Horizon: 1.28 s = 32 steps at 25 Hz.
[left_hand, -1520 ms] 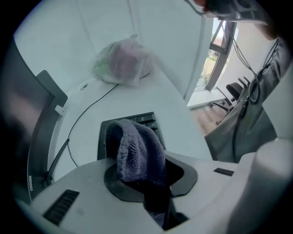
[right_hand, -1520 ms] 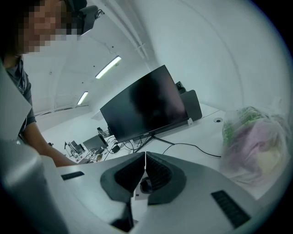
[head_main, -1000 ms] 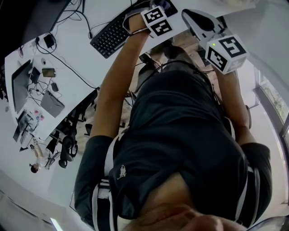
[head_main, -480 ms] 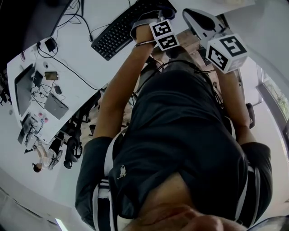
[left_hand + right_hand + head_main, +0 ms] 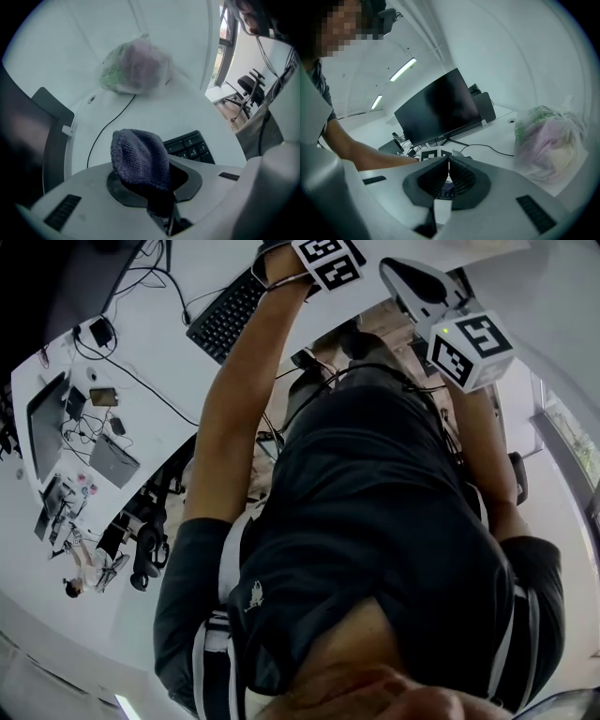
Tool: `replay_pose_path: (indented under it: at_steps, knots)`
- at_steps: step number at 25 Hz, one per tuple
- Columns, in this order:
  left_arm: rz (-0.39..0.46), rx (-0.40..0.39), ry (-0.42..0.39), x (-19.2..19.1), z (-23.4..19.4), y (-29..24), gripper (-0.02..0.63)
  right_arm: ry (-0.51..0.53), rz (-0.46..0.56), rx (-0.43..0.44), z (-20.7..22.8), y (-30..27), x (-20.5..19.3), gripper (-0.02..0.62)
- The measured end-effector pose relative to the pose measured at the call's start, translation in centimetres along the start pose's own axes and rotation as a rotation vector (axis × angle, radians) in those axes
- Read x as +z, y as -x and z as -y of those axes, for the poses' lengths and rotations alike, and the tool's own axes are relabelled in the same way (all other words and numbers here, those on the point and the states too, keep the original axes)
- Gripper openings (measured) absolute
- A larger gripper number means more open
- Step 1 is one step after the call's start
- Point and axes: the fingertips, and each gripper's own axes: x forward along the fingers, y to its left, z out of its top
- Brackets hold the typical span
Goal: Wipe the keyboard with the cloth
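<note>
A dark blue knitted cloth [image 5: 140,157] bulges out from between the jaws of my left gripper [image 5: 154,187], which is shut on it. Just beyond the cloth, one corner of the black keyboard [image 5: 190,146] shows. In the head view the left gripper [image 5: 323,261] reaches over the right end of the keyboard [image 5: 220,322] at the picture's top edge; its jaws are out of frame there. My right gripper [image 5: 449,174] is shut with nothing in it, held in the air away from the keyboard, with its marker cube [image 5: 469,348] at the upper right.
A filled plastic bag [image 5: 136,68] lies on the white desk [image 5: 154,112] beyond the keyboard, with a thin cable [image 5: 105,129] running past it. A black monitor [image 5: 436,108] stands further along. Small devices and cables [image 5: 94,399] lie at the desk's left.
The left gripper with the cloth drew back and to the right along the keyboard, then pushed away again toward the far side. The right gripper has stayed where it was.
</note>
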Motion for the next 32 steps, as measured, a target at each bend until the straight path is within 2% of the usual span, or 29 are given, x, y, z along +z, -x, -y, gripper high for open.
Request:
replay_pose_path:
  at_steps: [3, 9, 12, 15, 18, 21, 25, 29, 32]
  knots:
    - [-0.031, -0.018, -0.043, -0.5, 0.7, -0.3, 0.06, -0.005, 0.002, -0.008, 0.2, 0.2, -0.1, 0.011]
    - [-0.005, -0.128, -0.079, 0.5, 9.0, 0.5, 0.06, -0.013, 0.008, -0.011, 0.8, 0.4, 0.3, 0.011]
    - [0.009, -0.17, -0.101, 0.6, 11.4, 0.8, 0.06, -0.008, -0.003, -0.013, 0.7, 0.3, 0.1, 0.011]
    - [0.027, -0.111, -0.093, 0.4, 9.5, 0.4, 0.06, 0.0, -0.013, -0.007, 0.3, -0.2, -0.2, 0.011]
    - [0.019, -0.016, -0.049, 0.1, 4.3, 0.1, 0.06, 0.003, -0.004, 0.009, -0.1, -0.4, 0.0, 0.011]
    - [-0.004, 0.006, -0.034, -0.8, 1.3, 0.4, 0.06, 0.006, -0.005, 0.007, -0.3, -0.2, 0.0, 0.011]
    - [-0.004, -0.032, -0.092, -1.4, 4.8, -0.3, 0.058, 0.006, -0.002, 0.001, -0.5, 0.1, -0.2, 0.011]
    - [0.001, -0.049, -0.075, -2.7, 7.5, 1.0, 0.058, 0.012, -0.005, 0.008, -1.0, 0.1, 0.1, 0.011]
    - [-0.018, -0.053, -0.057, -5.5, 8.9, 2.2, 0.058, 0.02, -0.006, 0.017, -2.0, -0.2, 0.2, 0.011]
